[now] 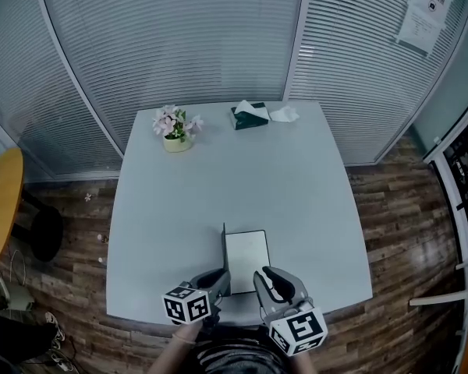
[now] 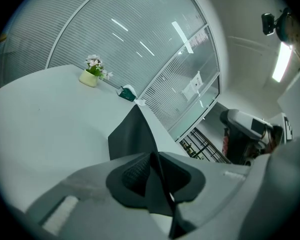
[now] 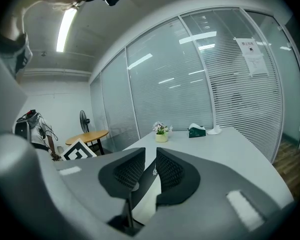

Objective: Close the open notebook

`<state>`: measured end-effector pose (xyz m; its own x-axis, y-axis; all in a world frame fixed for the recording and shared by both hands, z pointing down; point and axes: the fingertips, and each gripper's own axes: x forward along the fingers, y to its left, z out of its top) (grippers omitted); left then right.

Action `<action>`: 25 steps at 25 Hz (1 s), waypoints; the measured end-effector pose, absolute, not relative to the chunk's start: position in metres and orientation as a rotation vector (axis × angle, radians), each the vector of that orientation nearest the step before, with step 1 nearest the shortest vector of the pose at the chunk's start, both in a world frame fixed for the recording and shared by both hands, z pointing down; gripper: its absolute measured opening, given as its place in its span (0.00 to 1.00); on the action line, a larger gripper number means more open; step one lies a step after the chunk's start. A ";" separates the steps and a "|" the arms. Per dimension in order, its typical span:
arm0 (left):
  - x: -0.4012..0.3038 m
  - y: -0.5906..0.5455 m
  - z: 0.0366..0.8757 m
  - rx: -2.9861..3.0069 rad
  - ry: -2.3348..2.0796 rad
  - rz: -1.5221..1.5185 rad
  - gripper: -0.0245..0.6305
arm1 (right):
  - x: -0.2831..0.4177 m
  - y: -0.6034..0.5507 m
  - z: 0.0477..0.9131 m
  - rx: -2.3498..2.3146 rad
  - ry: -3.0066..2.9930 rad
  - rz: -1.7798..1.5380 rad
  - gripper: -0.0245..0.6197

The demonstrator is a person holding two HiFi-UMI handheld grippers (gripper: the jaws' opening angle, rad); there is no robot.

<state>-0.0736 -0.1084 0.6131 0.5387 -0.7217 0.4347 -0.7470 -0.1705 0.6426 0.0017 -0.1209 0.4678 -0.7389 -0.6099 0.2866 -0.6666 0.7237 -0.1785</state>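
Grips the dark notebook cover (image 2: 132,134) edge-on at lower centre with the left gripper (image 2: 151,156), both pads against it at their tips. Holds that cover upright, rising toward mid-frame. Looks across the pale table (image 2: 45,129) filling the left, toward a flower pot (image 2: 90,76) at upper left and a green tissue box (image 2: 126,92) further right, near the slatted glass wall (image 2: 120,29).

The notebook (image 1: 246,261) lies at the bench's (image 1: 296,193) near edge. The flower pot (image 1: 175,140) stands by the far left corner, with the tissue box (image 1: 249,117) to its right.
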 end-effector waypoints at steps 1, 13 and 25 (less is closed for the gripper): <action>-0.071 -0.109 0.613 1.913 -1.192 0.040 0.12 | 0.003 -0.121 0.468 1.023 -2.719 0.403 0.15; -0.047 -0.117 0.616 1.936 -1.146 0.081 0.14 | 0.022 -0.122 0.469 1.075 -2.692 0.407 0.15; -0.023 -0.125 0.624 1.935 -1.119 0.123 0.16 | 0.049 -0.121 0.474 1.142 -2.650 0.433 0.15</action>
<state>-0.0228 -0.1254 0.6242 0.5905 -0.6564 0.4696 -0.7429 -0.2149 0.6339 0.0492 -0.1212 0.4744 -0.6724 -0.6692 0.3163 -0.7351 0.6537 -0.1795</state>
